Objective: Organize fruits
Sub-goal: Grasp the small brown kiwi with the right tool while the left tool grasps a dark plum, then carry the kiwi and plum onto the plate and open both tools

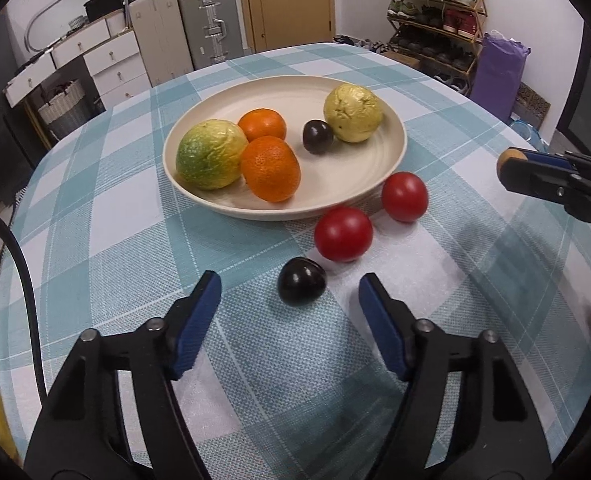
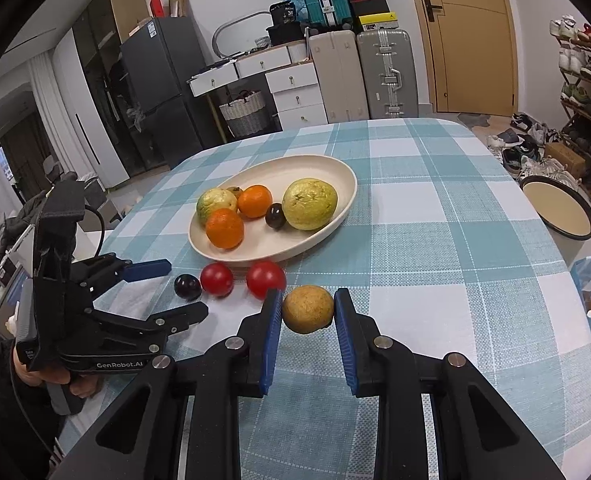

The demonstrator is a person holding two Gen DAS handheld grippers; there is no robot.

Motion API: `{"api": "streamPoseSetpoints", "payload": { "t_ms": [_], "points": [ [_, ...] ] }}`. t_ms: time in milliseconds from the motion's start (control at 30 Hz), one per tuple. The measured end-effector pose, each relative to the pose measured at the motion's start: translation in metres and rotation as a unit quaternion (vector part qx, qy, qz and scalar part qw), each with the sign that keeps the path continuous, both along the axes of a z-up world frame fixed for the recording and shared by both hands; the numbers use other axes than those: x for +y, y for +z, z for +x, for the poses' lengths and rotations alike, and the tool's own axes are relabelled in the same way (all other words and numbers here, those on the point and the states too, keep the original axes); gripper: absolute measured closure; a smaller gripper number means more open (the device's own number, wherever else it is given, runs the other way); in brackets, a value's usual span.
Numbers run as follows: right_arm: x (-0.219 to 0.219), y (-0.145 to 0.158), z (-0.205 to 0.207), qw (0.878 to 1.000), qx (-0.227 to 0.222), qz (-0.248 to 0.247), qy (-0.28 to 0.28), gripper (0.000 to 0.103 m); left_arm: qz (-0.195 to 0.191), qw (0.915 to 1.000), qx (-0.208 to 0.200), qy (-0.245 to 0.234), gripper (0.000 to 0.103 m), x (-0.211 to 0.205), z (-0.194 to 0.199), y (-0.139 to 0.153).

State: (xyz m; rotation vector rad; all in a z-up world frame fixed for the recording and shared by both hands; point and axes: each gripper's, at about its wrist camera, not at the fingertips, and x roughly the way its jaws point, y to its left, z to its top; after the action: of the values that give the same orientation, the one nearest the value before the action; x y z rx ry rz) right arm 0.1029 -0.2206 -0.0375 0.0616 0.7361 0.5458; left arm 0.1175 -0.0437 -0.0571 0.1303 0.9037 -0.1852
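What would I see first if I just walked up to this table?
A cream plate in the middle holds oranges and yellow-green fruits. Two red tomatoes and a dark plum lie on the checked cloth beside it. The right gripper holds a brownish fruit.

Five fruits in the plate point(image 1: 391, 152) — two tomatoes point(image 1: 343, 234) just before it

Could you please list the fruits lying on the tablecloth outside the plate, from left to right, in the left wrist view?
Dark plum → nearer red tomato → farther red tomato.
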Motion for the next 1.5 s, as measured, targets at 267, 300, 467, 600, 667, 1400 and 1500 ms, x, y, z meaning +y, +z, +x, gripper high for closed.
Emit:
{"api": "streamPoseSetpoints", "payload": {
  "t_ms": [267,300,467,600,667,1400,1500],
  "points": [
    [-0.003,0.005,-0.003,1.000,-0.005,0.009,-0.003,0.076,-0.019,0.9997,0.008,-0.009,0.067,-0.003,0.000,0.001],
    [-0.003,0.006,-0.002,1.000,-0.004,0.009,-0.003,0.076,-0.020,0.9997,0.008,-0.012,0.069,-0.004,0.000,0.002],
    [-0.002,0.007,-0.003,1.000,-0.007,0.008,-0.005,0.076,-0.012,0.9998,0.005,-0.016,0.081,-0.005,-0.001,0.003],
    [-0.002,0.008,-0.003,1.000,-0.007,0.007,-0.006,0.076,-0.020,0.9997,0.005,-0.016,0.081,-0.002,-0.002,0.003],
    [-0.002,0.008,-0.003,1.000,-0.006,0.007,-0.005,0.076,-0.020,0.9997,0.001,-0.014,0.081,-0.001,-0.003,0.005],
    [0.007,-0.004,0.007,1.000,-0.001,-0.011,-0.003,0.076,-0.065,0.9952,-0.074,0.002,0.082,0.013,-0.018,0.037],
    [0.009,0.001,0.010,1.000,-0.007,-0.013,-0.004,0.076,-0.074,0.9942,-0.079,0.003,0.082,0.012,-0.011,0.040]
  ]
}}
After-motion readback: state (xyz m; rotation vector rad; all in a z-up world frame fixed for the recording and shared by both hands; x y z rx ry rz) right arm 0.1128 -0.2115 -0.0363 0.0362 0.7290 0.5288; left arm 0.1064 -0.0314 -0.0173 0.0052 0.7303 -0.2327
